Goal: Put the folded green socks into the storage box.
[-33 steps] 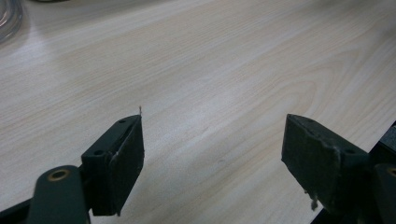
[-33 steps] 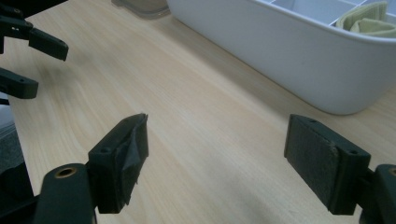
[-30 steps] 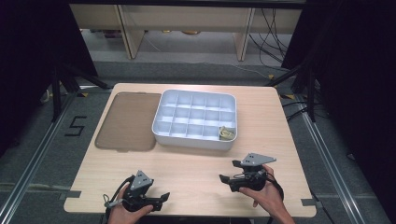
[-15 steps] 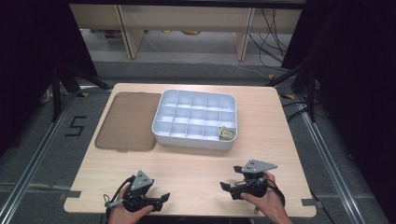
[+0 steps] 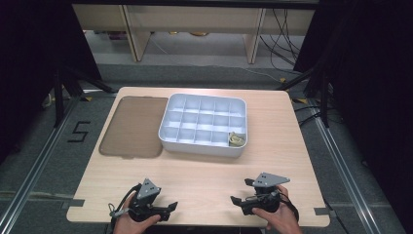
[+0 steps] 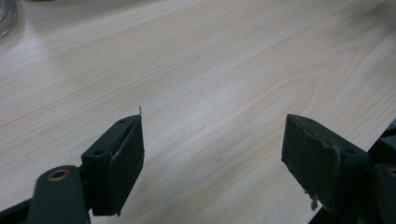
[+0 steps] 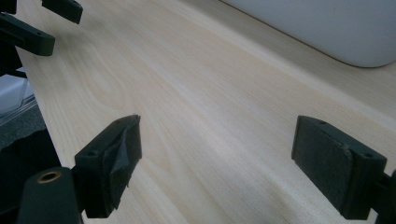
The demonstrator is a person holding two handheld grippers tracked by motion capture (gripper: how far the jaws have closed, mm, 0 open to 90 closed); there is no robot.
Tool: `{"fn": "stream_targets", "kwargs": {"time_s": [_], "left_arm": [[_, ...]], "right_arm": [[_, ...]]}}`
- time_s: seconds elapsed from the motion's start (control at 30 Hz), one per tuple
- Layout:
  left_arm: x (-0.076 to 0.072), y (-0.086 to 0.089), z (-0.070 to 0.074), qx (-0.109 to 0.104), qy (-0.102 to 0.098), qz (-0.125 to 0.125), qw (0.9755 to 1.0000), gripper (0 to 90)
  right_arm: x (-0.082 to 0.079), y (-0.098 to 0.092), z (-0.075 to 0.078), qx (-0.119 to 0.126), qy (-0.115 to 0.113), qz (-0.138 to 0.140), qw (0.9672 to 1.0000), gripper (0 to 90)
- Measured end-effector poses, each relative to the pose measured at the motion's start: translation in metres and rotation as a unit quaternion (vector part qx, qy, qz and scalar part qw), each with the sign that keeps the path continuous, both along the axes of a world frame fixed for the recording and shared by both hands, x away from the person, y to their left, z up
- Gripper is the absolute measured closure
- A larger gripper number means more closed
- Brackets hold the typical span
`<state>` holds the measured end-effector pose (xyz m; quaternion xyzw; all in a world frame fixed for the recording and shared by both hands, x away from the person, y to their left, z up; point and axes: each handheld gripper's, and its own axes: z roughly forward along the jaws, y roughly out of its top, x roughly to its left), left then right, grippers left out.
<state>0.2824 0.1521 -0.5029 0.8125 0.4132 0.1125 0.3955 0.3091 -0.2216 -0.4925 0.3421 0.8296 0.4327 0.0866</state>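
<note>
High view: both grippers — left gripper (image 5: 163,210), right gripper (image 5: 242,197) — were held unclenched and empty at lower frame, the white tray (image 5: 203,146) lying above, nearer the right.

Both hands sit low at the near edge, well apart, each holding a gripper that points inward toward the other. The left gripper (image 5: 163,208) has its jaws wide apart with nothing between them. The right gripper (image 5: 239,194) has just been opening its jaws, which now stand wide and empty
</note>
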Motion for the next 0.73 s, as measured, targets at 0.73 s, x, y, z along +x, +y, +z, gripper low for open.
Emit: {"fn": "stream_targets", "kwargs": {"time_s": [0.73], "left_arm": [[-0.0001, -0.0019, -0.0015, -0.011, -0.002, 0.006, 0.9999, 20.6]], "right_arm": [[-0.0002, -0.0004, -0.0017, -0.012, -0.003, -0.001, 0.9999, 16.9]]}}
